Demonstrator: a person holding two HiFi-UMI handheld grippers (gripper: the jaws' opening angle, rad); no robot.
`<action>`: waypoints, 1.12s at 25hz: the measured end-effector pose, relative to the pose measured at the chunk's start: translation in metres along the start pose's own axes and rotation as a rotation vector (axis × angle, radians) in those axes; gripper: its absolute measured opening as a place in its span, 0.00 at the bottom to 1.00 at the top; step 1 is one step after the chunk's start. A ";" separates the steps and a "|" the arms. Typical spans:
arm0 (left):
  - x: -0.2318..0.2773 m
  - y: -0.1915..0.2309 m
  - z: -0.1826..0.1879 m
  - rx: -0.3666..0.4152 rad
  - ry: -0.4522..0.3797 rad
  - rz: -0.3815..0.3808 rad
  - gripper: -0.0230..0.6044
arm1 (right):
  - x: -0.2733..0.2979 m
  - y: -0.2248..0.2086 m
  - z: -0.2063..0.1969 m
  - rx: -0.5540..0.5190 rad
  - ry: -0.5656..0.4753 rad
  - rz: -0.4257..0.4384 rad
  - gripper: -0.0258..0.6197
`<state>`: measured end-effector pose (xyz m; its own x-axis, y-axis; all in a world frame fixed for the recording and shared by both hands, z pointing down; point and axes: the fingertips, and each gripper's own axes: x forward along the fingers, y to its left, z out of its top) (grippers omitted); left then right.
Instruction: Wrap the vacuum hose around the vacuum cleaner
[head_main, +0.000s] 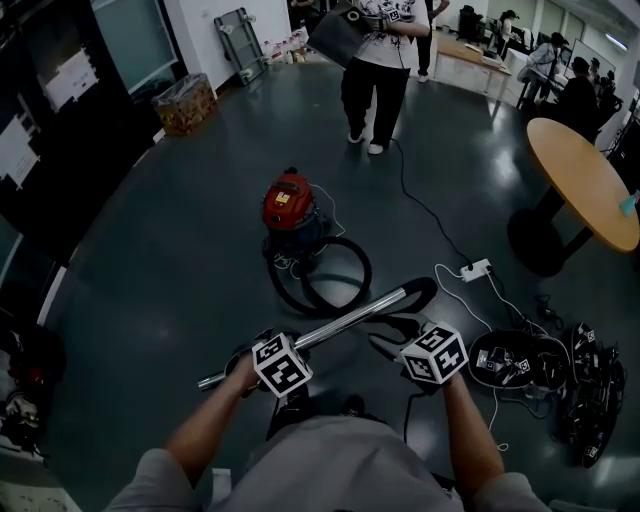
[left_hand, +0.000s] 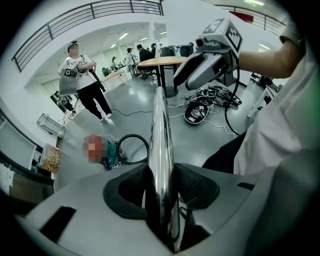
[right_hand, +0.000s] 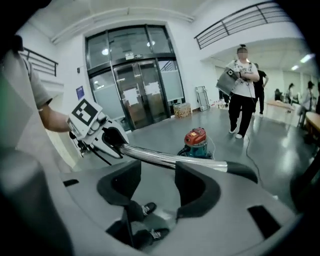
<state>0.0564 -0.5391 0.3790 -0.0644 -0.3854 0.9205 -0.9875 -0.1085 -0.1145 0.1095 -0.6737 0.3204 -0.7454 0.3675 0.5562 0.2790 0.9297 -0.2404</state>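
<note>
L gripper (left_hand: 160, 176) grips wand (left_hand: 159, 125); R gripper (right_hand: 157, 181) jaws apart, wand beyond

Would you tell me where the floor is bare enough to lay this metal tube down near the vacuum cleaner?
The floor left of the vacuum cleaner, out to the cardboard box, is bare, as is the stretch between it and the person. Right of the hose loop it is crowded: power strip, cables, black gear.

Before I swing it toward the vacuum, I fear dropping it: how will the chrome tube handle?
Probably stiff: the chrome tube runs dead straight past the left claw. Likely slippery: its polished surface mirrors the room, and only that claw pinches it. The black hose beyond it lies looped on the floor, so it may flop and drag.
</note>
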 end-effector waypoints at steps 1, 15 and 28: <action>0.001 0.000 0.001 -0.018 -0.003 0.007 0.32 | 0.001 0.001 0.000 0.048 -0.030 0.027 0.37; 0.004 0.007 -0.014 -0.190 -0.092 0.034 0.32 | 0.058 0.009 -0.001 0.603 -0.187 0.115 0.45; -0.020 0.006 -0.050 -0.313 -0.178 0.038 0.32 | 0.145 0.061 0.025 1.013 -0.318 0.214 0.49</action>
<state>0.0448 -0.4859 0.3786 -0.1034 -0.5400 0.8353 -0.9828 0.1844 -0.0024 0.0034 -0.5648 0.3661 -0.9042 0.3612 0.2280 -0.0993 0.3414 -0.9347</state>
